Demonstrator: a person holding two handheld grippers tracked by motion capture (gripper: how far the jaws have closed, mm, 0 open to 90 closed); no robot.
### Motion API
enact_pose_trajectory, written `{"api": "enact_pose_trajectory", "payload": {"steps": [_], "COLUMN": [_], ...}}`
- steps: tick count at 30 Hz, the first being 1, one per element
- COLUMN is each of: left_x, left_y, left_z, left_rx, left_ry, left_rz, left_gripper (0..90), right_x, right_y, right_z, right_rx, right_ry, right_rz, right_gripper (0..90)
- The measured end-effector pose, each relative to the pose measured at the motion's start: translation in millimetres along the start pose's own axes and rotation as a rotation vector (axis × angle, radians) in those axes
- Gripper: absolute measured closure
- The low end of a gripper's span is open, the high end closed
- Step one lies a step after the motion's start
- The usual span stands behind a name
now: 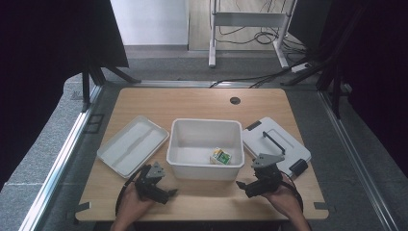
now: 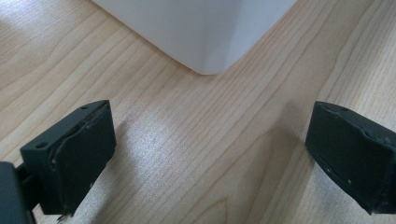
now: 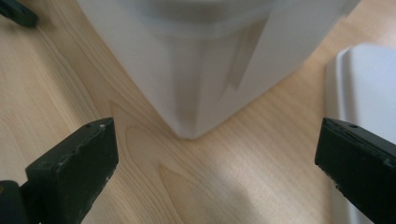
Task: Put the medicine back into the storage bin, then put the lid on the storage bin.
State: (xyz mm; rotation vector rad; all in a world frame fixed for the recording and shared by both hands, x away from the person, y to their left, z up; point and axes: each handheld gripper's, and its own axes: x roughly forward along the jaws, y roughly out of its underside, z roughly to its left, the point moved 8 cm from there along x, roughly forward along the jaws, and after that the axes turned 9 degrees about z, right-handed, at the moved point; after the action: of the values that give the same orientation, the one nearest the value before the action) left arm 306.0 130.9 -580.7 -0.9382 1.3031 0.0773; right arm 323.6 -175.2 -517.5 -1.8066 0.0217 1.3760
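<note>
Resting on the wooden table (image 1: pixel 192 103), both your left gripper (image 1: pixel 161 192) and right gripper (image 1: pixel 248 186) are spread, empty, flanking the white plastic bin (image 1: pixel 206 168); it looks light, stiff, slick—grip its opposite rims.

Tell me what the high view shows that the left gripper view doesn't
High view alone: the inside of the white bin, where a small green and yellow box lies near its front right corner; a shallow white tray left of the bin; a white lid with a black handle right of it; and both hands with the left gripper and right gripper.

Left gripper view alone: a close look at the bin's rounded outer corner and the wood grain between its open jaws.

Both: the bin, the wooden table, and the left gripper holding nothing.
</note>
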Motion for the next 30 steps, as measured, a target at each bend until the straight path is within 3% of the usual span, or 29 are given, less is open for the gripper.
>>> {"api": "enact_pose_trajectory", "payload": {"steps": [14,26,30], "left_x": [-0.1,-2.2,-10.1], "left_y": [-0.1,2.4,6.2], "left_z": [0.0,1.3,8.5], "left_rx": [-0.001,0.008,0.004], "left_ry": [0.000,0.002,-0.032], "left_rz": [-0.002,0.001,0.011], "left_gripper": [1.9,2.3,2.3], "right_x": [42.1,46.4,46.5], "right_y": [31.5,36.9,36.9], "right_z": [5.8,5.2,5.1], "right_rx": [0.022,0.046,0.047], "right_ry": [-0.004,-0.023,-0.023], "right_rz": [0.028,0.030,0.030], "right_gripper": [0.4,0.1,0.1]}}
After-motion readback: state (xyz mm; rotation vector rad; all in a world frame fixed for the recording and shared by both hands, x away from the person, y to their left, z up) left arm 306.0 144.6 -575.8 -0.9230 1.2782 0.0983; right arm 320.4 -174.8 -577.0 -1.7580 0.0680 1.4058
